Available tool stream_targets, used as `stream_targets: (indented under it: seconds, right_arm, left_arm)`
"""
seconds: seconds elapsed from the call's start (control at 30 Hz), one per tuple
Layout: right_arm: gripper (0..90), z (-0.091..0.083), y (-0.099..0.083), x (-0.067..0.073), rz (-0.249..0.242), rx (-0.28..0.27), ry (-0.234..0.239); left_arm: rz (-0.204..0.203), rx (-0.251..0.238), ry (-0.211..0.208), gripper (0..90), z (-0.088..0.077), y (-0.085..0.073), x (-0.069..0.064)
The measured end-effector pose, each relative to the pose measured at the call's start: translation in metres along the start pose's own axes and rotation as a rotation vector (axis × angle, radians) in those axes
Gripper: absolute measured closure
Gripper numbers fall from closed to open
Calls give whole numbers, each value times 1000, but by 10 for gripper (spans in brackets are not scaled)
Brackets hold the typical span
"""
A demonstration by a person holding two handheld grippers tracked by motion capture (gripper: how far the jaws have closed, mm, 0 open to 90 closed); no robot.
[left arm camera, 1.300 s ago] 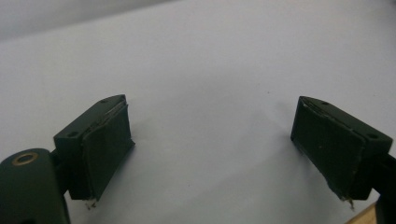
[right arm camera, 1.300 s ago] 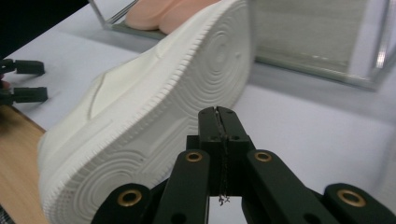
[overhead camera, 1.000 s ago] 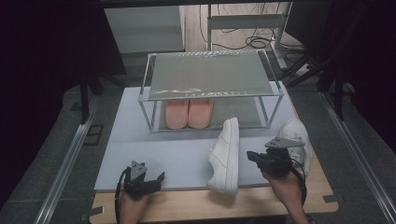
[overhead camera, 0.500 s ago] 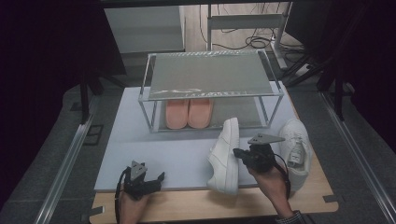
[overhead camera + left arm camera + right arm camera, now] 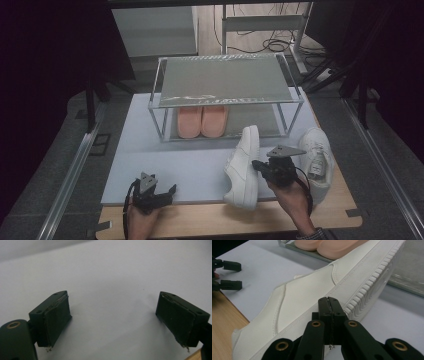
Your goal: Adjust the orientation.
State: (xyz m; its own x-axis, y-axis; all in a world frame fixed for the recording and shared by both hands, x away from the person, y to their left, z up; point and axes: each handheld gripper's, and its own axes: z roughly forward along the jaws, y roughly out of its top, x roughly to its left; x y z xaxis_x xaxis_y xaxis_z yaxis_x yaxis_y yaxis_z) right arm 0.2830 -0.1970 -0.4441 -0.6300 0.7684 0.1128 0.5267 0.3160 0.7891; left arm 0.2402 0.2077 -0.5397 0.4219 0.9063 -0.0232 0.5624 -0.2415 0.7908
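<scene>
A white sneaker lies tipped on its side on the pale mat, its ribbed sole turned toward my right gripper. In the right gripper view the jaws are shut with nothing between them, their tips right at the sneaker's sole rim; I cannot tell whether they touch. A second white sneaker stands upright just right of that hand. My left gripper rests at the mat's front left edge, and its jaws stand wide open over bare mat.
A metal two-tier rack stands at the back of the mat, with a pair of pink slippers on its lower shelf. The wooden tabletop shows along the front. Floor rails run down both sides.
My right gripper has shifted a little to the left, away from the upright sneaker and up to the tipped one. The left gripper has stayed put.
</scene>
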Motion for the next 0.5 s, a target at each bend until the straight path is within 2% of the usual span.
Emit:
stream_targets:
  seconds: [0.27,0.5]
  right_arm:
    - [896,-11,-6,-5,9,3,-43]
    - [896,-23,-16,-14,44,12,-97]
  left_arm:
    - [0,0,0,118,0,0,0]
    - [3,2,0,118,0,0,0]
